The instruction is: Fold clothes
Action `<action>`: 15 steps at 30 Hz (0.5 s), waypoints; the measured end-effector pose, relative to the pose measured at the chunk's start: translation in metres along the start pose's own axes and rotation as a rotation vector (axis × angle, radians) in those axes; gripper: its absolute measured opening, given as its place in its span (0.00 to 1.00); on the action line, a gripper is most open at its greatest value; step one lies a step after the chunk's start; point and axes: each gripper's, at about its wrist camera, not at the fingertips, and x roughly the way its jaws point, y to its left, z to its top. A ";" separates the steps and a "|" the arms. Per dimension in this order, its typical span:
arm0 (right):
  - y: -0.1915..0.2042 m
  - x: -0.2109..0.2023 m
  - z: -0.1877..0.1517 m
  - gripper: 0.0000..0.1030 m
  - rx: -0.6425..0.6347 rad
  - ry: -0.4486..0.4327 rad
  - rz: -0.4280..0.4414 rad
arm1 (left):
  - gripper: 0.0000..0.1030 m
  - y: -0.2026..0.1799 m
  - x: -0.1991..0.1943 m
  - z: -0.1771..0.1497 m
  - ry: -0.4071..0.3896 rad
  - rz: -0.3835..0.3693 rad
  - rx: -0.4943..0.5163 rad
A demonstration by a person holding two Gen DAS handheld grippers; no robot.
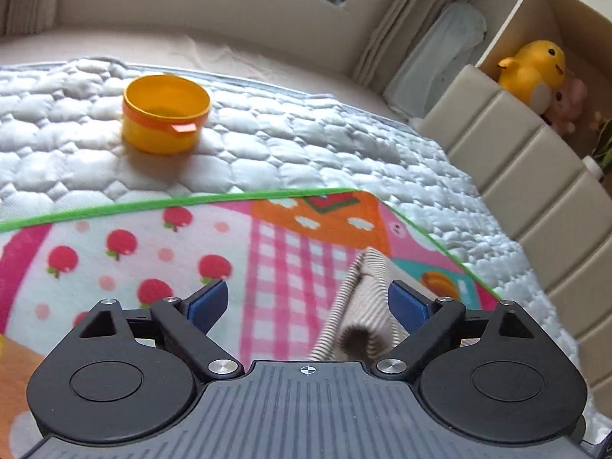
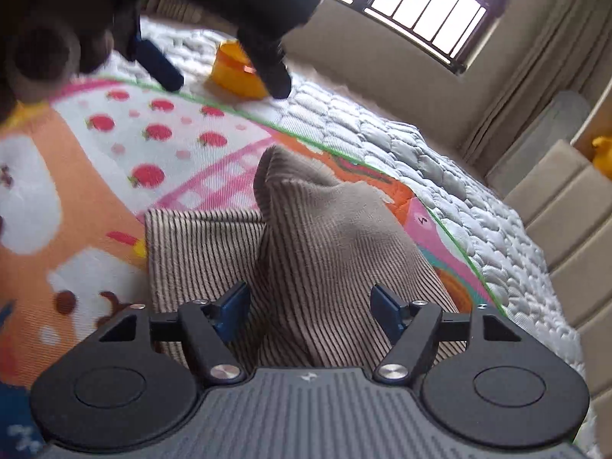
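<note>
Your right gripper [image 2: 310,306] hangs spread wide over soft, light ribbed brown cloth [image 2: 325,237]; pinch its raised fold. Your left gripper [image 1: 308,302] is also spread, holding nothing.

Bed [image 1: 344,145]: covered by a white quilted mattress pad, stitched in rounded cells, reaching to a beige padded headboard [image 1: 535,176] on the right. On the quilting: one yellow-orange plastic tub [image 1: 165,114], upright, open-topped, with a small orange tab at its rim, standing just beyond the blanket's green edge. Also on it: a children's fleece blanket [image 1: 153,252], green-bordered, printed with red strawberries, pink gingham and orange panels, spread flat. On the blanket: a beige ribbed garment [image 2: 306,237], partly folded, one portion bunched up into a peak.
</note>
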 end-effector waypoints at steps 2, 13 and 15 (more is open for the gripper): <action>-0.020 0.008 -0.001 0.45 0.074 0.030 0.005 | 0.92 0.008 0.003 0.002 0.020 -0.004 -0.024; -0.128 -0.052 0.008 0.16 0.456 0.020 0.234 | 0.94 0.026 0.006 0.009 0.054 -0.094 -0.140; -0.103 -0.046 0.006 0.16 0.364 0.062 0.237 | 0.95 0.031 0.005 0.010 0.058 -0.097 -0.170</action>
